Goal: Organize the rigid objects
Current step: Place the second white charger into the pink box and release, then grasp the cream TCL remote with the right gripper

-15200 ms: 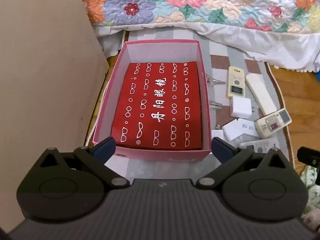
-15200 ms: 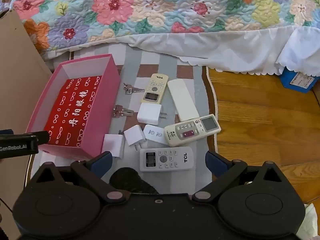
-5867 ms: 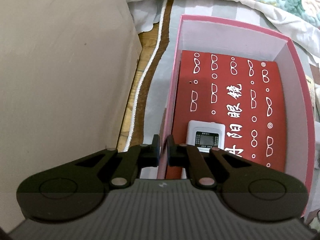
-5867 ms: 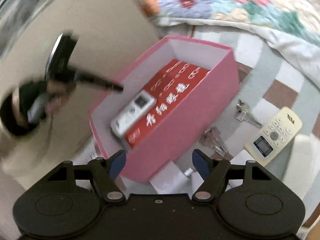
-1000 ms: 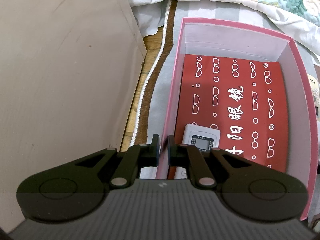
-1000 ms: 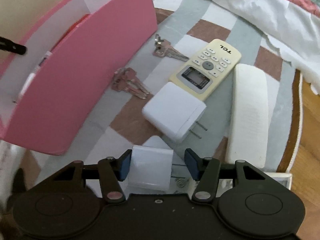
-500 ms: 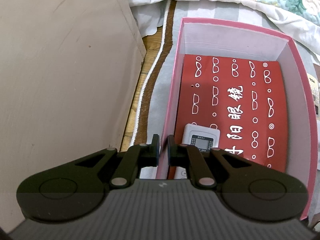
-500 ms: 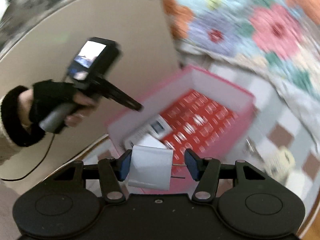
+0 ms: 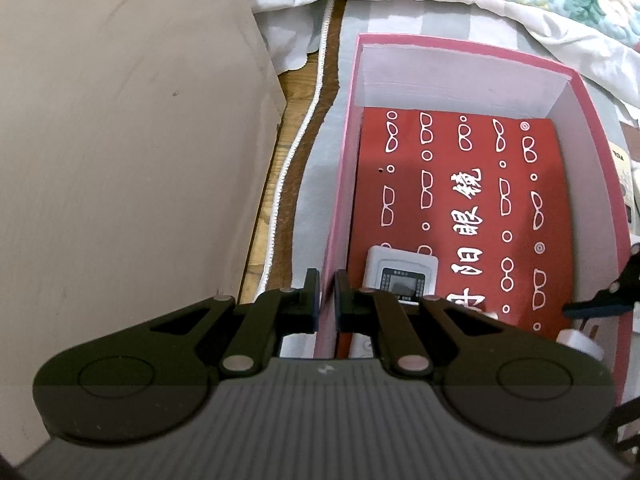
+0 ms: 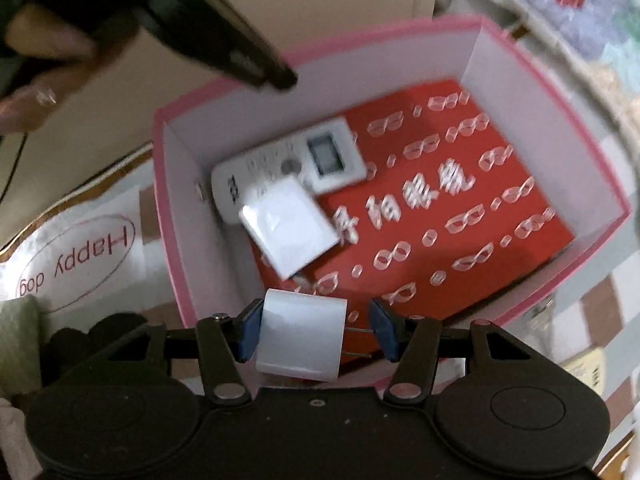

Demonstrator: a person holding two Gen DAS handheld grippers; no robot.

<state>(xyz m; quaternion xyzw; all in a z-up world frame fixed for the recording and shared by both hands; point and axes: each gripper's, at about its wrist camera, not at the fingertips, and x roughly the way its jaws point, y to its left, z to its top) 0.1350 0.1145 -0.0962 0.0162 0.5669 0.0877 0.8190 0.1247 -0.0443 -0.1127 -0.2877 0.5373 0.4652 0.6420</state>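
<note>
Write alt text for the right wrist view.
The right gripper holds a white plug adapter above an open pink box. Inside lie a white remote with another white adapter on it; the left gripper grips the far wall.

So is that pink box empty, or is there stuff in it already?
Not empty. The pink box holds a white remote with a white charger lying on it, over a red printed liner.

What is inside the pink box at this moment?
Inside the pink box lie a red sheet printed with glasses, a white remote and a white charger leaning on the remote. The remote's lower part is covered by the charger, and the box floor by the sheet.
</note>
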